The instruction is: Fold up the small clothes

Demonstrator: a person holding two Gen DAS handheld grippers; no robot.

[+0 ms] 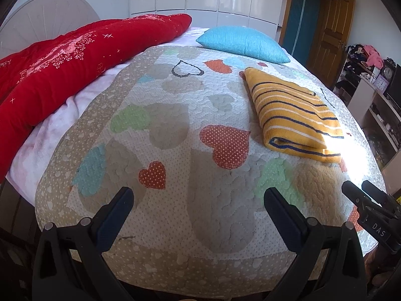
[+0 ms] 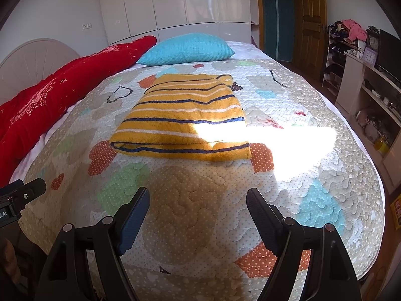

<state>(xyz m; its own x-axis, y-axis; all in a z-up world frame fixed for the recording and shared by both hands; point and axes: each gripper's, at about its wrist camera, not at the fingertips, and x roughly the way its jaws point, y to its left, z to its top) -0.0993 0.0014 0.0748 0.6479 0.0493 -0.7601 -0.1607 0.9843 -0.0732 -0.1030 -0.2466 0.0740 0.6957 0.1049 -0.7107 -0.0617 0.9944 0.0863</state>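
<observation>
A yellow striped garment [image 2: 185, 118] lies folded flat on the bed's heart-patterned quilt [image 2: 190, 200], toward the right side in the left wrist view, partly in a patch of sunlight. Beyond it sits a blue pillow [image 2: 188, 49], and a red blanket [image 1: 65, 67] is heaped along the far left. The left gripper [image 1: 198, 200] and the right gripper [image 2: 198, 200] both hover above the near edge of the quilt, jaws spread wide and holding nothing, well apart from the garment.

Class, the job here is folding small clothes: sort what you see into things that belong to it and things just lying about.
Belongs to the job:
striped yellow garment, already folded
left claw, open
right claw, open

Just lying about:
blue pillow
red quilt
patchwork bedspread
clock
</observation>
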